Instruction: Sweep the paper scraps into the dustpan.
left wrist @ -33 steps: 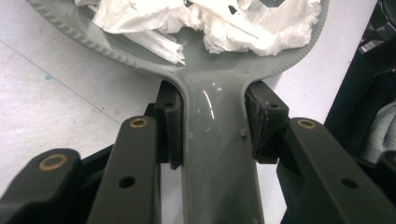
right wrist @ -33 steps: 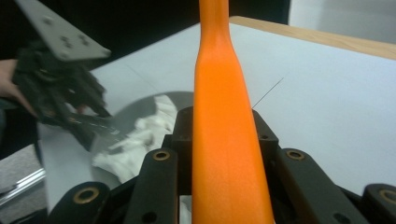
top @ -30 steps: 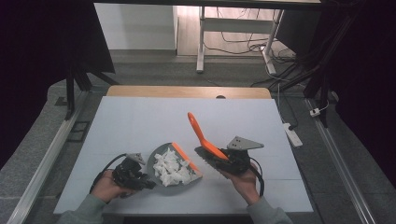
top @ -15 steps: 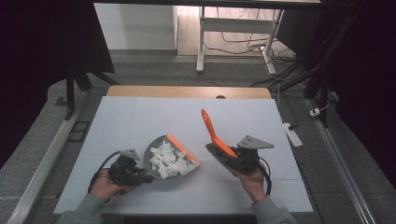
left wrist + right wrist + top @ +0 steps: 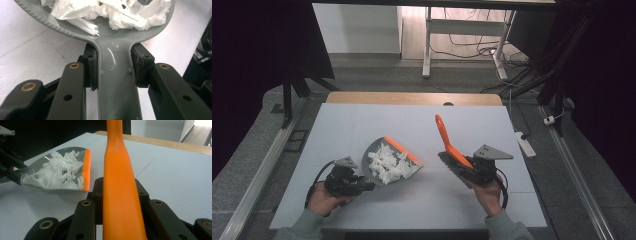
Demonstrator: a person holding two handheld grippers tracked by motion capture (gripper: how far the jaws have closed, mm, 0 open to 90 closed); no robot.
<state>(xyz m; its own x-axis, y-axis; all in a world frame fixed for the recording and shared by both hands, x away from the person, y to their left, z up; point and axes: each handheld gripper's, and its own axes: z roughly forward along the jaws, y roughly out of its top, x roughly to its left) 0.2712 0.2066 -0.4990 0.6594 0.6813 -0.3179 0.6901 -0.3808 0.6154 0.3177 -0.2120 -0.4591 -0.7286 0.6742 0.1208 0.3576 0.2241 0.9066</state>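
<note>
A grey dustpan (image 5: 374, 150) with an orange lip holds a heap of white paper scraps (image 5: 387, 162). My left gripper (image 5: 362, 186) is shut on its grey handle (image 5: 116, 82), and the pan sits just above the white table. The paper scraps (image 5: 110, 12) fill the pan beyond the pads (image 5: 90, 67). My right gripper (image 5: 462, 167) is shut on an orange brush (image 5: 446, 140), whose handle points up and away and whose dark bristles hang at the near end. In the right gripper view the brush handle (image 5: 120, 182) runs straight up between the jaws, with the dustpan (image 5: 32, 171) off to the left.
The white table (image 5: 362, 120) has a wooden strip along its far edge. A power strip (image 5: 526, 145) lies on the floor to the right, and a desk frame with cables stands beyond the table.
The right gripper carried the brush to the right, away from the dustpan. The left gripper drew the dustpan slightly left and turned it.
</note>
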